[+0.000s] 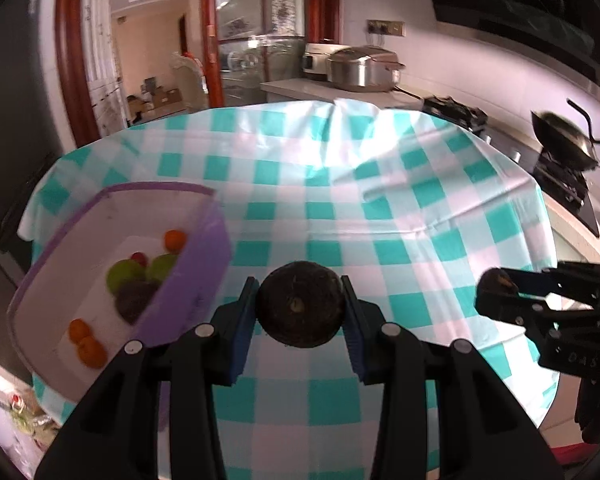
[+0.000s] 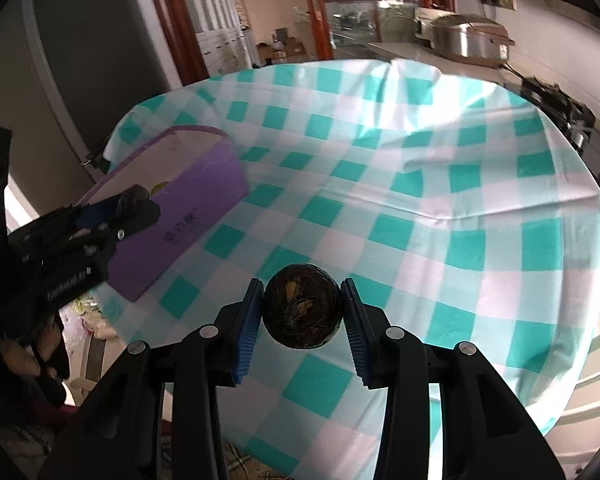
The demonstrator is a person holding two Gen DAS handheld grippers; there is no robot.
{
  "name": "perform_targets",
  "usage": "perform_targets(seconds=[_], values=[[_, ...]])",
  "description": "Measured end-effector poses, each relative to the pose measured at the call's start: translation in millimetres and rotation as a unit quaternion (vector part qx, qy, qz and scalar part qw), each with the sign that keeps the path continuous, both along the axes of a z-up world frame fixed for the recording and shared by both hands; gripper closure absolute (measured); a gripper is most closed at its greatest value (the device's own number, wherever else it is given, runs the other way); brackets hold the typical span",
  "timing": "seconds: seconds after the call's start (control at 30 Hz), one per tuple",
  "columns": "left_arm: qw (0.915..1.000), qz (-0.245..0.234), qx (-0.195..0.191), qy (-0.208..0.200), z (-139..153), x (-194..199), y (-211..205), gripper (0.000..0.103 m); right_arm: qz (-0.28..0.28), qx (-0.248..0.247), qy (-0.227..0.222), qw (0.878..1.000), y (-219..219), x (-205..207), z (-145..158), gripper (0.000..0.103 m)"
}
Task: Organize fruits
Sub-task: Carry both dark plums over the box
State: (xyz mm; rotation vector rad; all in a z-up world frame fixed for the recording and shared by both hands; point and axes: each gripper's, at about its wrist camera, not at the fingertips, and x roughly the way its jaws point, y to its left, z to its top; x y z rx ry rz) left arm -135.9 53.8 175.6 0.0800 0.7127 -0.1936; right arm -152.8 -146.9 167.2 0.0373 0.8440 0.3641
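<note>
Both pairs of fingers pinching a dark round fruit apiece, neither pair spread nor pressed together: in the left gripper (image 1: 300,308), a dark brown fruit (image 1: 301,305) wedged squarely between the blue pads (image 1: 244,332), its sides touching both and its front bulging past the tips; in the right gripper (image 2: 302,312), a blackish mottled fruit (image 2: 302,306) seated the same way, centred between the pads (image 2: 247,336). Both held clear above the worktop (image 1: 380,220) with its teal-and-white checked cloth, not resting on it. Beyond, toward the left edge of the cloth, the purple-walled storage box (image 1: 198,280), open-topped, white inside, already carrying small oranges (image 1: 87,344), two green fruits (image 1: 122,274), something small and red, and one dark purple fruit (image 1: 134,300). Likely step: carrying both fruits across to that box. Best done one at a time, left first since nearer the box; lifted high enough to clear the purple rim, then lowered well inside over a bare patch of white floor rather than onto the fruit already there. Release low, fingers parting only slightly, since a round fruit probably rolls. Keep the right gripper well apart meanwhile to avoid a clash over the narrow opening. Farther back, out of play: a rice cooker (image 1: 362,68) on the kitchen counter and a wok (image 1: 564,136) on the hob.
</note>
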Motion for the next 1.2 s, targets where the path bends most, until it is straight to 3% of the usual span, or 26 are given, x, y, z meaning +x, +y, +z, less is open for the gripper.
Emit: perform_targets(seconds=[0.33, 0.63, 0.8, 0.97, 1.2], values=[[0.9980, 0.054, -0.030, -0.008, 21.1, 20.1, 91.5, 0.063, 0.016, 0.007, -0.003, 1.000, 48.0, 3.2, 12.9, 0.063], [0.9956, 0.092, -0.015, 0.009, 32.5, 62.0, 230.5, 0.063, 0.096, 0.014, -0.017, 0.995, 190.5, 50.5, 31.7, 0.063], [0.9965, 0.054, 0.036, 0.053, 14.5, 94.0, 274.7, 0.063, 0.134, 0.014, 0.006, 0.991, 259.9, 73.0, 22.8, 0.063], [0.9901, -0.008, 0.076, 0.118, -21.7, 122.8, 280.8, 0.063, 0.172, -0.032, 0.049, 0.983, 315.3, 80.9, -3.3, 0.063], [0.9825, -0.055, 0.098, 0.149, -51.0, 146.1, 276.4, 0.063, 0.170, -0.067, 0.082, 0.980, 334.9, 89.6, -20.9, 0.063]])
